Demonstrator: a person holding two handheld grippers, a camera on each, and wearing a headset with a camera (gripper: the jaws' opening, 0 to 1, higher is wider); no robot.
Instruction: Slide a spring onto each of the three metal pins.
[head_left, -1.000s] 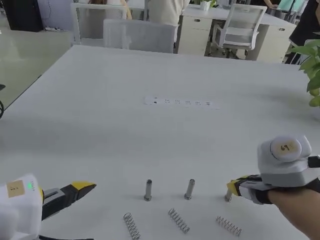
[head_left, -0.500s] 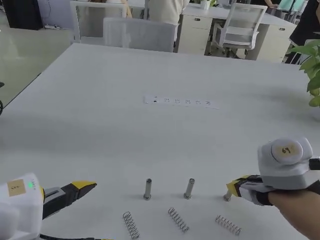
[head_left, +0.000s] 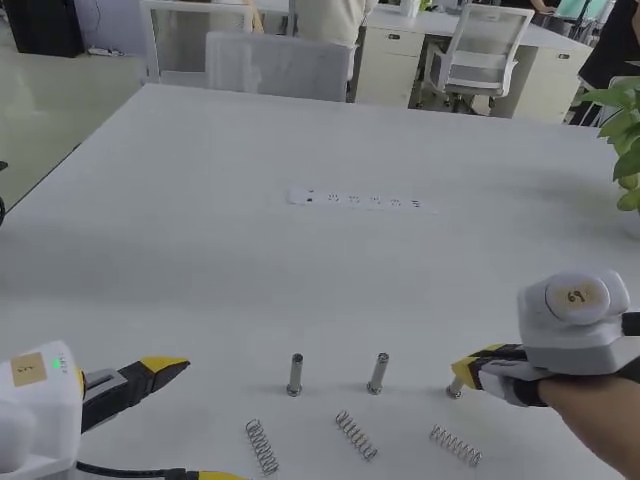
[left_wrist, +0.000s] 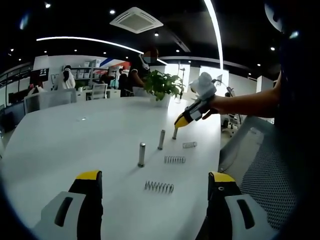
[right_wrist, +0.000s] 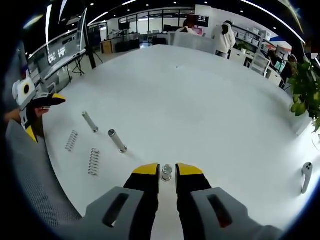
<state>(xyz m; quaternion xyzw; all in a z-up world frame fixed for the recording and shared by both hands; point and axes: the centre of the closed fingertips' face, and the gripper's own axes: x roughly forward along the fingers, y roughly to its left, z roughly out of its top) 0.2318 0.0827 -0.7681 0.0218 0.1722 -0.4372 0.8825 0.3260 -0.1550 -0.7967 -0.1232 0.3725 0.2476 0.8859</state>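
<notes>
Our right gripper (right_wrist: 167, 170) has its jaws pinched on the head of the rightmost pin (right_wrist: 166, 173), which stands upright on the white table (head_left: 300, 270). Our left gripper (left_wrist: 154, 176) hovers low with its jaws wide apart. The middle pin (head_left: 378, 372) and left pin (head_left: 295, 374) stand free, and three springs (head_left: 356, 436) lie flat just in front of them.
</notes>
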